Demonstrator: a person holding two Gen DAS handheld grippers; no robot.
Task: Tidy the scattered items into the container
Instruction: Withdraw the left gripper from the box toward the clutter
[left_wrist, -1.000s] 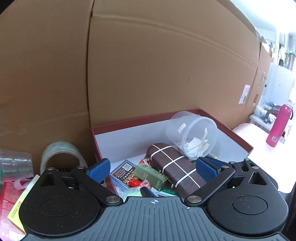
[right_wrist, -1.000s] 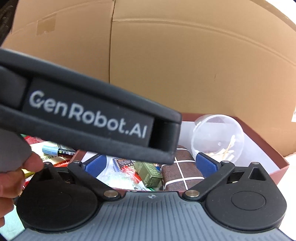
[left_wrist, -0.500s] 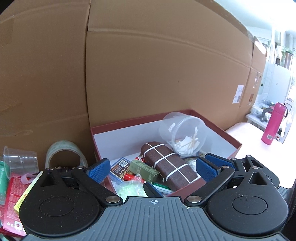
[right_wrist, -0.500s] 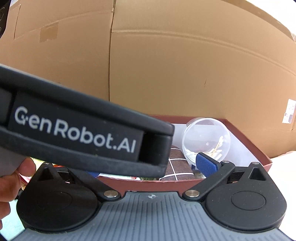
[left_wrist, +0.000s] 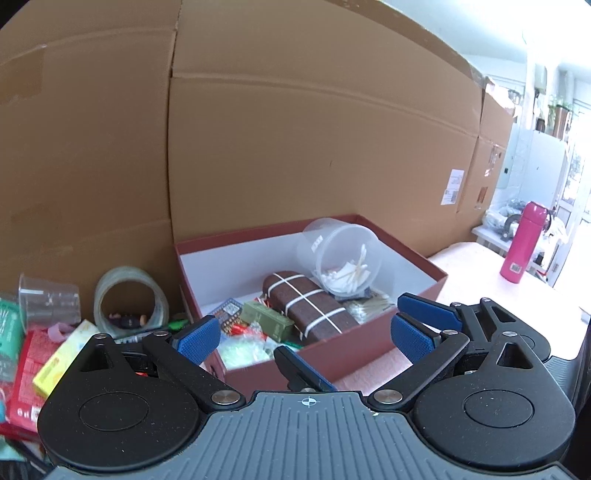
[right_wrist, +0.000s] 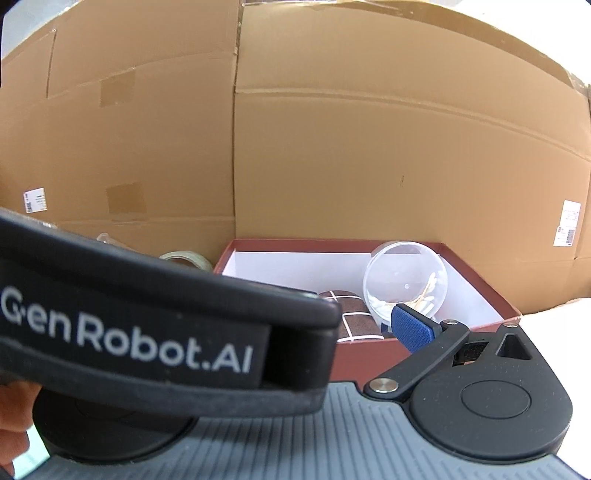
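- The left gripper (left_wrist: 306, 334) hovers just in front of the red box (left_wrist: 373, 341), its jaws spread wide and holding nothing.
- The right gripper (left_wrist: 364, 334) shows in the left wrist view as a second pair of blue pads at the box's near wall, set apart from each other with nothing between them.
- In the right wrist view a black strap marked "GenRobot.AI" (right_wrist: 147, 339) covers the left half, so only one blue pad (right_wrist: 410, 326) of that gripper is seen there.
- The red box stands on the pale pink surface (left_wrist: 476, 273), close against a cardboard wall (left_wrist: 295, 129).
- Inside it lie a brown case with white stripes (left_wrist: 306, 306), a clear tub (left_wrist: 341, 254) tipped on its side with cotton swabs in it, a green carton (left_wrist: 267, 321) and some small packets.
- Left of the box and outside it are a tape roll (left_wrist: 129, 299) on edge, a clear cup (left_wrist: 50, 301), a yellow packet (left_wrist: 61, 356) and a red packet (left_wrist: 26, 373).
- Something small sits inside the tape roll's ring; it is too small to identify.
- A pink bottle (left_wrist: 522, 242) stands upright, well apart to the right.
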